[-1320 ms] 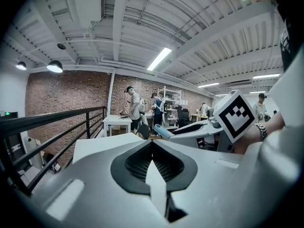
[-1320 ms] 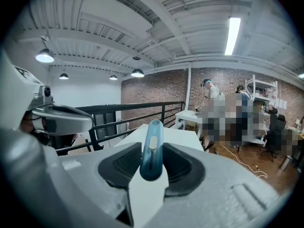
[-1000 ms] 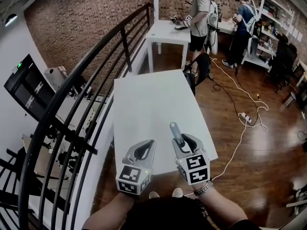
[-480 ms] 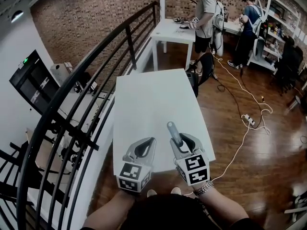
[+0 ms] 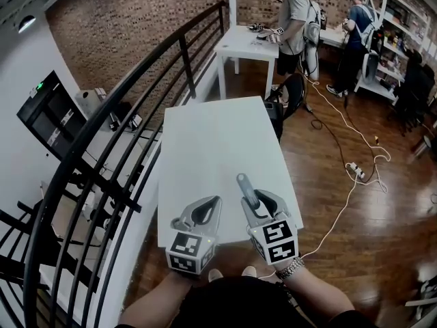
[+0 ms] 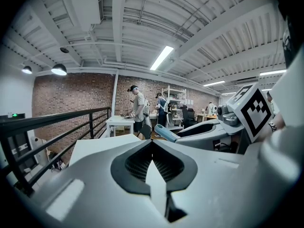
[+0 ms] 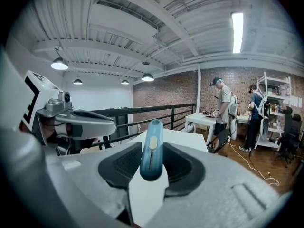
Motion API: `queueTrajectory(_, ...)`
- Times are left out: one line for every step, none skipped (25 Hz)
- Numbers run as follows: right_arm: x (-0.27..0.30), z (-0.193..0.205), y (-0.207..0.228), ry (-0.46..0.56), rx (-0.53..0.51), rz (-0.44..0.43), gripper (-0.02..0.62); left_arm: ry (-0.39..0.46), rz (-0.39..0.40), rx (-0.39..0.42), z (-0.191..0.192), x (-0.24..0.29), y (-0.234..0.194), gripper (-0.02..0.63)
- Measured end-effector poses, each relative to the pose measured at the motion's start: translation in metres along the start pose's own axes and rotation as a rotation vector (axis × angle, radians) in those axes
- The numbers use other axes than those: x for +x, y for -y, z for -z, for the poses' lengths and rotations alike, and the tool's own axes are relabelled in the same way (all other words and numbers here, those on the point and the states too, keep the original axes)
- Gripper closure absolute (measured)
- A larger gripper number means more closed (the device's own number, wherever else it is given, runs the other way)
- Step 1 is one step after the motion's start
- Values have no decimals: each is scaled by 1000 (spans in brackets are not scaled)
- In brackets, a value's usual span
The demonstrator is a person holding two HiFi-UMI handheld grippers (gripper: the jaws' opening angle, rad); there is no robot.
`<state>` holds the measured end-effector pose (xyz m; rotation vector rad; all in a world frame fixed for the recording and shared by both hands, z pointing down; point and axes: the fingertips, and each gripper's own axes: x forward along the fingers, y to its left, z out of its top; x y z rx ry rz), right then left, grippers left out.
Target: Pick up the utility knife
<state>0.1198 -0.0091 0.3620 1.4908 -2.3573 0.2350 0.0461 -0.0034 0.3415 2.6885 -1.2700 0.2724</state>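
The utility knife (image 5: 248, 190) is a slim grey-blue handle that sticks out forward from my right gripper (image 5: 258, 203), which is shut on it above the near end of the white table (image 5: 218, 149). In the right gripper view the knife (image 7: 152, 148) stands upright between the two dark pads. My left gripper (image 5: 203, 214) hovers just left of the right one, shut with nothing in it; its own view shows the pads (image 6: 142, 163) met. From the left gripper view the knife's tip (image 6: 164, 133) pokes out of the right gripper (image 6: 209, 129).
A black metal railing (image 5: 130, 115) runs along the table's left side over a drop to a lower floor. A second white table (image 5: 249, 43) stands further back, with people at it. Cables and a power strip (image 5: 351, 169) lie on the wooden floor to the right.
Both grippers keep their places and grips. The view has shifted slightly, so the table and room sit a little differently in the picture.
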Motion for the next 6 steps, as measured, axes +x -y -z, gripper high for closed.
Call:
queueTrajectory(0,1,1,2,1,-2,463,-1,0,-1,1,1,1,589)
queueTrajectory(1,1,1,2,3,-5,463,-1,2,-4,1,2,2,589)
queueTrajectory(1,2,1,1,6,-8,463,-2,3,-6,1,3,3,589)
queueTrajectory(0,2,1,0,8,-9,463,-2,3,-7,2,3,4,589)
queueTrajectory(0,3,2,-2,7,-10,463,-3,2,-7,3,4,4,589)
queueTrajectory(0,4,3,-3,6,-10,463,-4,1,-8,3,5,4,589)
